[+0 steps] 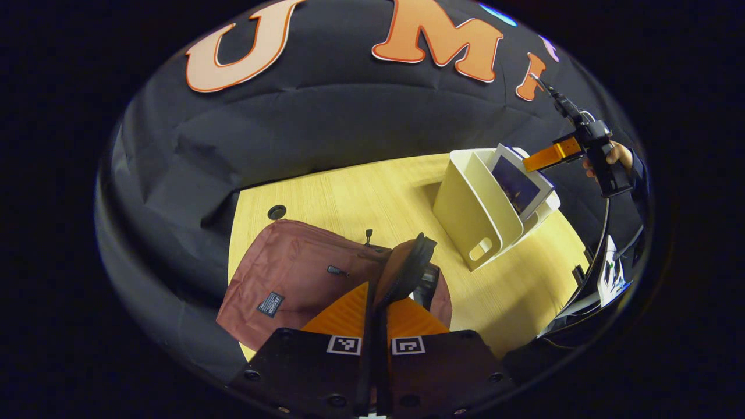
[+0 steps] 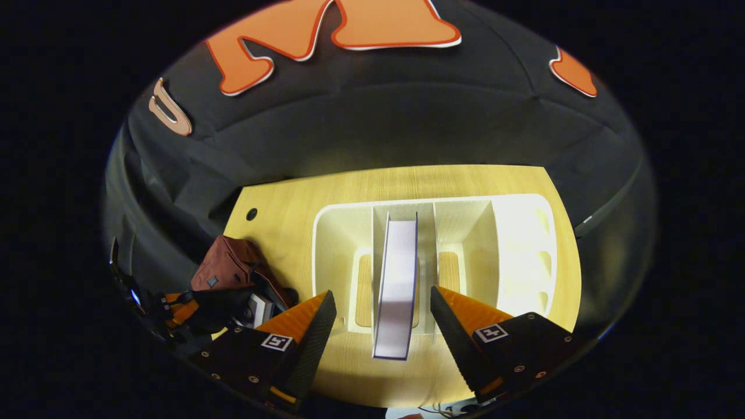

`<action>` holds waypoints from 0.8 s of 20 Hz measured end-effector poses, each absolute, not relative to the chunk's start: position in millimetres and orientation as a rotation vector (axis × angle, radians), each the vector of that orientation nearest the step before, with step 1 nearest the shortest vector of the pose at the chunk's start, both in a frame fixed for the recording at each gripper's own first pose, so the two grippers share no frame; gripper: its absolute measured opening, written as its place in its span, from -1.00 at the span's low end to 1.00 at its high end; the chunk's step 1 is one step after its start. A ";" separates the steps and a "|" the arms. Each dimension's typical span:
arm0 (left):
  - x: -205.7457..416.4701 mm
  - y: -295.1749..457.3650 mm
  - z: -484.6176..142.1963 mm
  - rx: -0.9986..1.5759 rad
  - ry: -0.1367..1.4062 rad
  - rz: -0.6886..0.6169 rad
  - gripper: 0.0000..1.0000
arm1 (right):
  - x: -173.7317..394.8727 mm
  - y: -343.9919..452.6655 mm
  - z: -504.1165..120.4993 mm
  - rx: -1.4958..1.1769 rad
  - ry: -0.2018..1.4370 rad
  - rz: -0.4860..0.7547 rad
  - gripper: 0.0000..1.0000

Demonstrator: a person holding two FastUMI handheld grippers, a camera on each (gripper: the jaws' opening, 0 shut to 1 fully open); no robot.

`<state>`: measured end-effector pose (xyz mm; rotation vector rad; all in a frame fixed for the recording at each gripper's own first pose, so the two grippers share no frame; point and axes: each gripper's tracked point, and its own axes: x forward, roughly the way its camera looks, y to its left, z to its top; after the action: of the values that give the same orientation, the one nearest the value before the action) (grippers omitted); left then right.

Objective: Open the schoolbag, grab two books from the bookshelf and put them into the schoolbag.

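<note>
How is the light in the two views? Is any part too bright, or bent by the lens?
Right gripper view: the white bookshelf is overexposed on its right side, the book stays sharp, and the table edge curves from fisheye distortion. Left gripper view: light is even, the schoolbag is clear, and the right gripper looks small near the bent rim.

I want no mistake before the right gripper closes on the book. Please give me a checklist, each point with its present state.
1. Right gripper open: ok.
2. Book lies between its fingers: ok.
3. Book upright in the bookshelf: ok.
4. Left gripper shut on the schoolbag flap: ok.
5. Schoolbag open: ok.
6. Room inside for the book: cannot tell.
</note>
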<state>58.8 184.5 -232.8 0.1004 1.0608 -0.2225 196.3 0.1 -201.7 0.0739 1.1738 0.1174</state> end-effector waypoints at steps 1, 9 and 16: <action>59.2 184.4 -234.7 0.098 1.065 -0.218 -0.90 | 200.4 0.1 -207.5 0.058 1.189 0.123 0.95; 58.6 188.7 -241.7 0.091 1.089 -0.180 -0.89 | 213.8 -4.5 -238.2 0.017 1.306 0.118 0.62; 56.2 186.9 -240.1 0.090 1.111 -0.163 -0.90 | 210.8 -14.9 -244.0 -0.026 1.361 0.080 -0.10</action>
<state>56.2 186.9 -240.1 0.0904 1.1112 -0.1631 210.8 -14.9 -244.0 -0.0258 1.3611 0.0798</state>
